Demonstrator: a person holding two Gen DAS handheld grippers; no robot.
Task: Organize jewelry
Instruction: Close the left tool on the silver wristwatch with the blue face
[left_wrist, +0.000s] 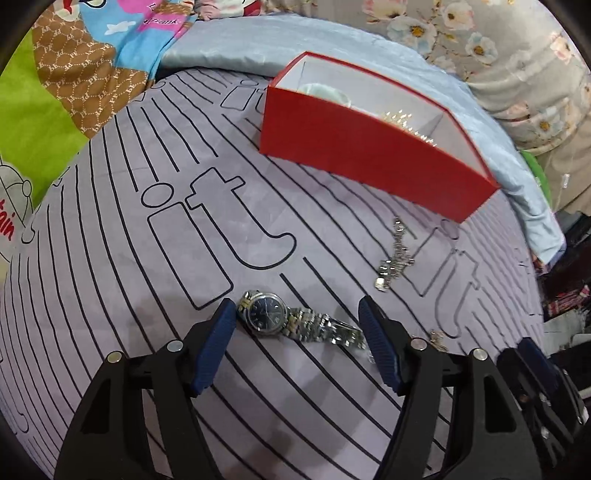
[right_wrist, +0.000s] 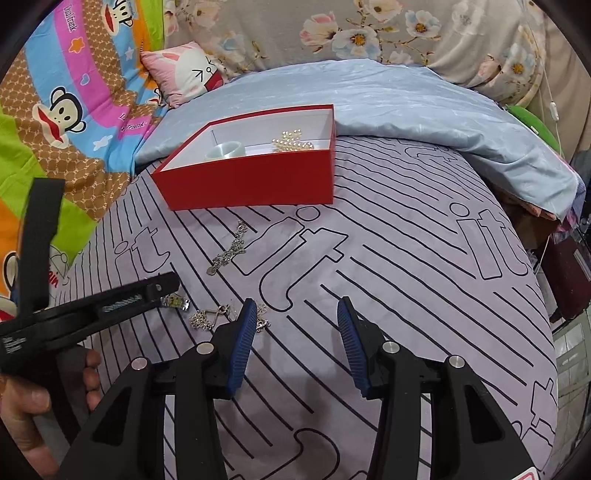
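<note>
In the lower middle of the left wrist view, the left tool (left_wrist: 297, 317) stands apart around the watch (left_wrist: 266, 312) on the bed (left_wrist: 110, 295), probably to grip it. A silver chain (left_wrist: 395, 258) lies right of it. The red box (left_wrist: 362, 158), upper right, already holds pearls (right_wrist: 293, 142). The right tool (right_wrist: 295, 314) is also apart, empty.

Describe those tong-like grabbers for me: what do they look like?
Both the left gripper and right gripper have angular black plastic arms with round silver rivets, ending in ribbed dark-blue pads. A bare hand, no sleeve visible, holds the left one.
</note>
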